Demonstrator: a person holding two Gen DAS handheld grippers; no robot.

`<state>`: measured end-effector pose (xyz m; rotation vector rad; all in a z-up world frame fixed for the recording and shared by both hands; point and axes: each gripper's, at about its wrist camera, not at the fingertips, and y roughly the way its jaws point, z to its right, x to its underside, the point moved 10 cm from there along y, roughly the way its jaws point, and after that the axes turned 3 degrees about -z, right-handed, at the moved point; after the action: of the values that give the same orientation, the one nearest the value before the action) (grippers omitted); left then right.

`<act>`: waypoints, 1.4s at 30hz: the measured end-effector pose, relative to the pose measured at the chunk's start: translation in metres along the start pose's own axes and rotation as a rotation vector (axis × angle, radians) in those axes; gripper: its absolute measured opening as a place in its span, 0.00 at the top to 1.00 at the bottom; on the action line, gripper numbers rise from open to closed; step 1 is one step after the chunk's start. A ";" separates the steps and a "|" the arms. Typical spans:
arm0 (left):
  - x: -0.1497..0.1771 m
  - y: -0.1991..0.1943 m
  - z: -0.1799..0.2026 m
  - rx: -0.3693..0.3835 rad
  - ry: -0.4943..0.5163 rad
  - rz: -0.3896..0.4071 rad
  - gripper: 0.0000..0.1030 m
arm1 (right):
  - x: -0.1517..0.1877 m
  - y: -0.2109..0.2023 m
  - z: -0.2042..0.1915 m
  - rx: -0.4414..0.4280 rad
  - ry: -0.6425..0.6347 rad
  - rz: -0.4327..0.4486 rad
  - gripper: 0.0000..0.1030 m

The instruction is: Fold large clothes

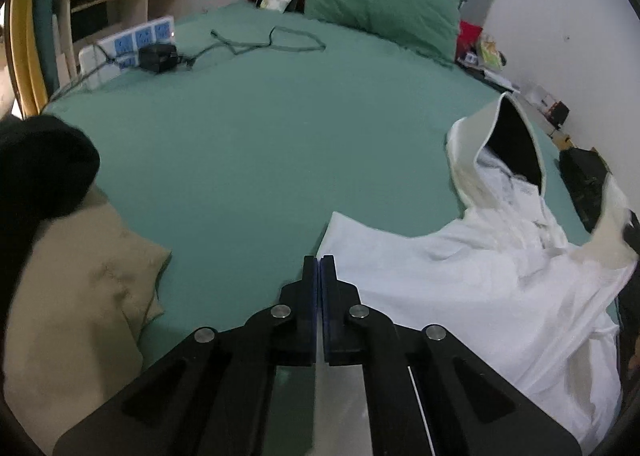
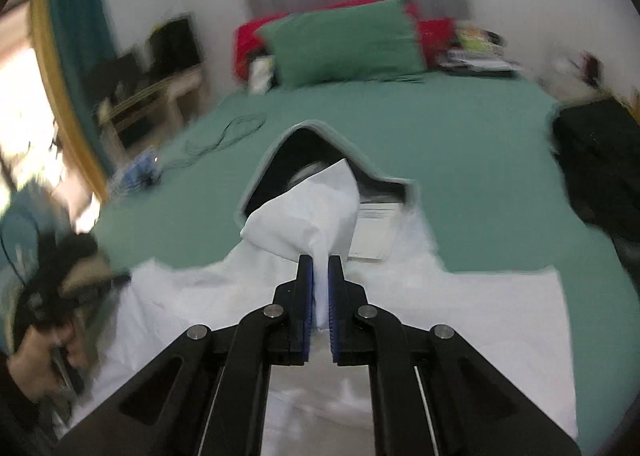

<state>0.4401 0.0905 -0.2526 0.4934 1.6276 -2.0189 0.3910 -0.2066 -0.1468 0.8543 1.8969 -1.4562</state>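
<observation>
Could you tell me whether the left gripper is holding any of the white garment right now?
No, the left gripper is shut with nothing between its fingers, beside the edge of the white garment on the green bed sheet.

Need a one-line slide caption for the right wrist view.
Right gripper pinching a fold of the white garment on the green bed.

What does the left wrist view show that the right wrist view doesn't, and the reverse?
Left wrist only: the left gripper shut on nothing, and a tan folded cloth at the bed's near left.

Right wrist only: the right gripper shut on a fold of the white garment, lifting it, and a dark bag at the right edge.

Both: the white garment, the green sheet and green pillow.
</observation>
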 end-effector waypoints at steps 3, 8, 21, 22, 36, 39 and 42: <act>0.013 0.014 -0.006 -0.016 -0.015 -0.074 0.98 | 0.043 0.008 0.050 0.035 0.139 -0.114 0.90; 0.016 0.008 -0.005 -0.026 -0.012 -0.093 0.97 | 0.117 0.012 0.091 0.081 0.245 -0.274 0.86; 0.012 0.000 0.020 -0.006 0.064 -0.098 0.60 | 0.065 0.035 0.103 0.102 0.123 -0.238 0.51; 0.013 0.003 0.019 -0.012 0.063 -0.108 0.60 | 0.069 0.043 0.100 0.101 0.094 -0.268 0.82; 0.022 0.024 0.021 -0.041 0.079 -0.119 0.60 | 0.064 0.029 0.134 0.264 -0.047 -0.300 0.97; 0.016 0.020 0.022 -0.038 0.080 -0.117 0.60 | 0.078 0.031 0.140 0.260 -0.046 -0.332 0.91; 0.006 0.012 0.017 -0.045 0.070 -0.088 0.60 | 0.072 0.028 0.140 0.313 -0.096 -0.319 0.58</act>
<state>0.4429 0.0708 -0.2620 0.4896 1.7608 -2.0442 0.3779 -0.3273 -0.2504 0.6196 1.8203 -1.9892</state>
